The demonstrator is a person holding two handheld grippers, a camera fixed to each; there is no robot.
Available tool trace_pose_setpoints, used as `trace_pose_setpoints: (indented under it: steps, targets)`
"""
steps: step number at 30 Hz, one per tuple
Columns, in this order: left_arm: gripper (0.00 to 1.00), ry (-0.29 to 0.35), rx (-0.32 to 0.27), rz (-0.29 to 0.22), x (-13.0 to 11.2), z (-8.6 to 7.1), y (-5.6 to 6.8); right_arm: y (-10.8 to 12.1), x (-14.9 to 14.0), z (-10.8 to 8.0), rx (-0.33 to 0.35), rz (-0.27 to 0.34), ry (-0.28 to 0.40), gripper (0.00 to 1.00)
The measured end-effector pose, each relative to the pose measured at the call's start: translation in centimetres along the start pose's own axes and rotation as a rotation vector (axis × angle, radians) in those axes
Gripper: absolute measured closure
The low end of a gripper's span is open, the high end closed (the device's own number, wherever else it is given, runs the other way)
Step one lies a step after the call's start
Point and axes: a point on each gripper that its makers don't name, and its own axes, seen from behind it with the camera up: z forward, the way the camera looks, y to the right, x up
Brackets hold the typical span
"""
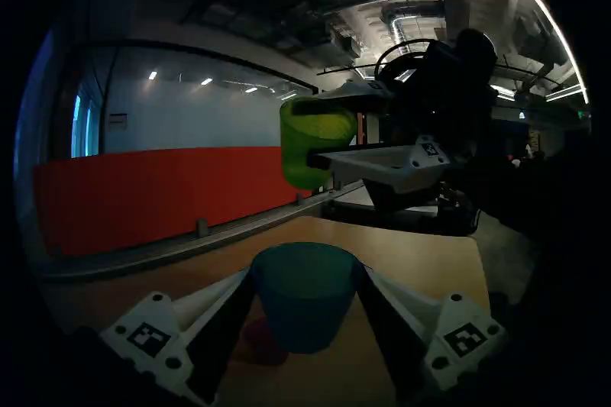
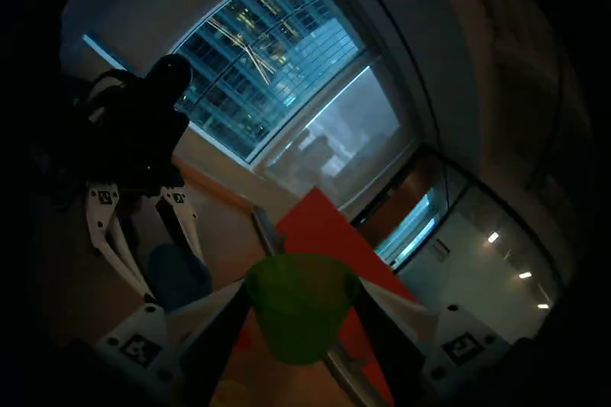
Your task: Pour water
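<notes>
A teal-blue cup (image 1: 305,308) stands upright between the fingers of my left gripper (image 1: 305,277), low over the wooden table (image 1: 428,254); both fingers press on its sides. Beyond and above it, a green cup (image 1: 313,140) hangs in the air, tipped over, with my right gripper (image 1: 321,132) shut on it, one finger above and one below. In the right gripper view the green cup (image 2: 302,308) sits clamped in my right gripper (image 2: 302,292), and the left gripper (image 2: 174,277) with the blue cup (image 2: 179,273) lies lower left. The room is dim; I cannot make out water.
A red wall panel (image 1: 153,193) and a glass partition run along the table's far side. The table's right edge (image 1: 481,269) drops off to a dark floor. A large window (image 2: 290,63) fills the wall behind the left gripper.
</notes>
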Motion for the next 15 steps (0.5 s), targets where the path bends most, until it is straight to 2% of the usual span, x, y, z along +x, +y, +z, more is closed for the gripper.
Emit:
trace_pose_setpoints:
  steps: [15]
  targets:
    - [0.11, 0.004, -0.015, 0.001, 0.3, 0.4, 0.5, 1.1, 1.6, 1.4, -0.021, -0.159, 0.010, 0.09]
